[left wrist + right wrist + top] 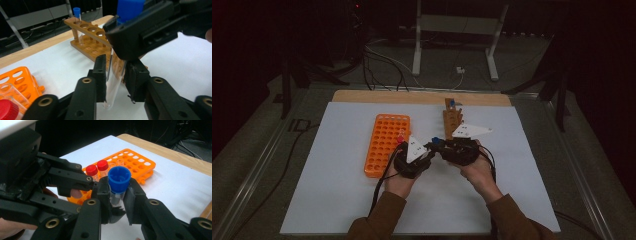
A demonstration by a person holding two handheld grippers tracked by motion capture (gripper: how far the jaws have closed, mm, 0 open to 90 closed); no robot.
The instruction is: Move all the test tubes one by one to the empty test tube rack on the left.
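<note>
plastic rack [387,144] left — wooden rack [452,120] right

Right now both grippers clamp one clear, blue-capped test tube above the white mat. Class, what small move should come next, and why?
Probably twist the blue cap off: the right gripper is shut just under it, while the left gripper pinches the clear test tube lower down, steadying it.

Brown sleeves [382,215]; black left gripper [424,152] with brass screws, white three-cornered plate.
</note>
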